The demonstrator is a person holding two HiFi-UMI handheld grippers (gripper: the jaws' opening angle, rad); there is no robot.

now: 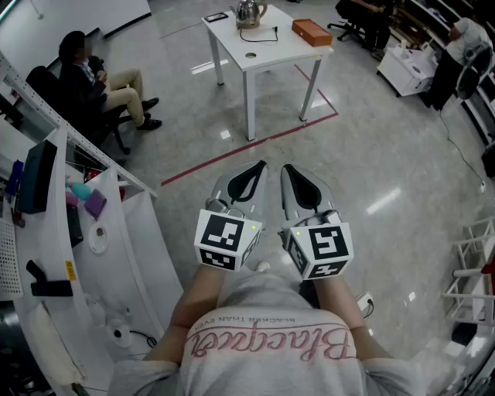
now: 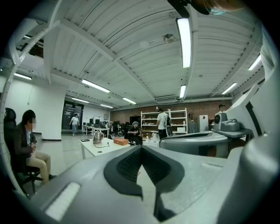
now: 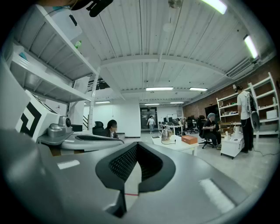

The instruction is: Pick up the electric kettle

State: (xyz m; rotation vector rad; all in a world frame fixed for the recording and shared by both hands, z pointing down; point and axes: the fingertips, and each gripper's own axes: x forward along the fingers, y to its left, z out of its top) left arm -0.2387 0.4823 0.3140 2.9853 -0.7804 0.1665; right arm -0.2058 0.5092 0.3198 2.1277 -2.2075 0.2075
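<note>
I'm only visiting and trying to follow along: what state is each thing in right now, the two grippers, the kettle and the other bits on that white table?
Left gripper: shut, empty.
Right gripper: shut, empty.
Kettle: upright on the table, not held, far from both grippers.
Cord: lying loose beside the kettle.
Box: flat on the table, closed.
Phone: flat at the table's corner, screen dark.

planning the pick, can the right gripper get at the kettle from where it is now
Probably not yet: the kettle stands on the table across open floor, well beyond the right gripper, which is shut and empty. Nothing blocks the way; stepping closer should do.
</note>
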